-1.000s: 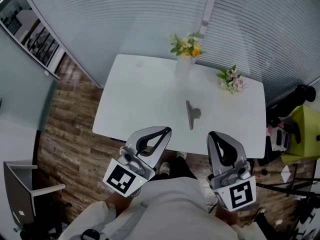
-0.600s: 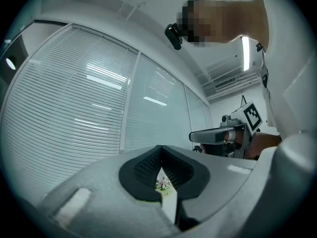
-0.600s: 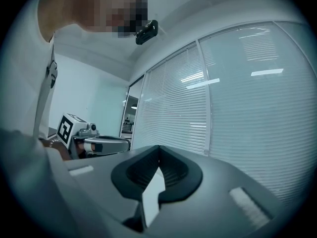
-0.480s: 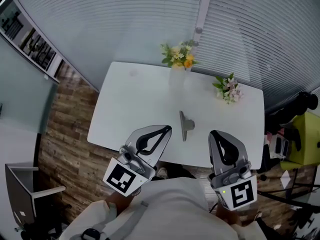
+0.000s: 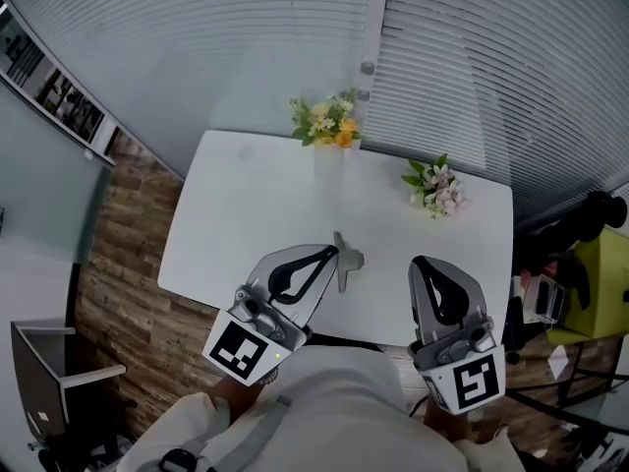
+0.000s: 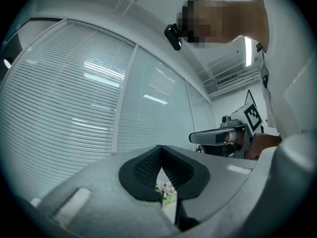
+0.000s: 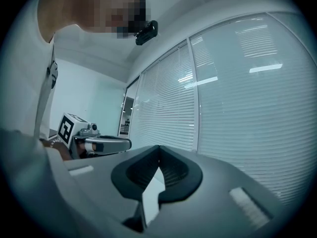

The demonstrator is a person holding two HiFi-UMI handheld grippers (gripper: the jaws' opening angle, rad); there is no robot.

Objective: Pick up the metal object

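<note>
Approach step: left gripper [image 5: 325, 256] and right gripper [image 5: 425, 266] both pressed together, empty, above the near edge of the surface [image 5: 246, 205]; next, spread one and lower onto the metal object [image 5: 343, 263] there.

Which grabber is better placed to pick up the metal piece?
Left, probably: the left gripper reaches right beside the metal object, while the right gripper sits farther aside. Both are shut.

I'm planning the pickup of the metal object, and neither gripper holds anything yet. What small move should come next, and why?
Probably open the left gripper and tip it down toward the metal object. Its fingers are together with nothing between them, and the object lies flat on the table just beside its tip; the right gripper, also shut, is farther off.
</note>
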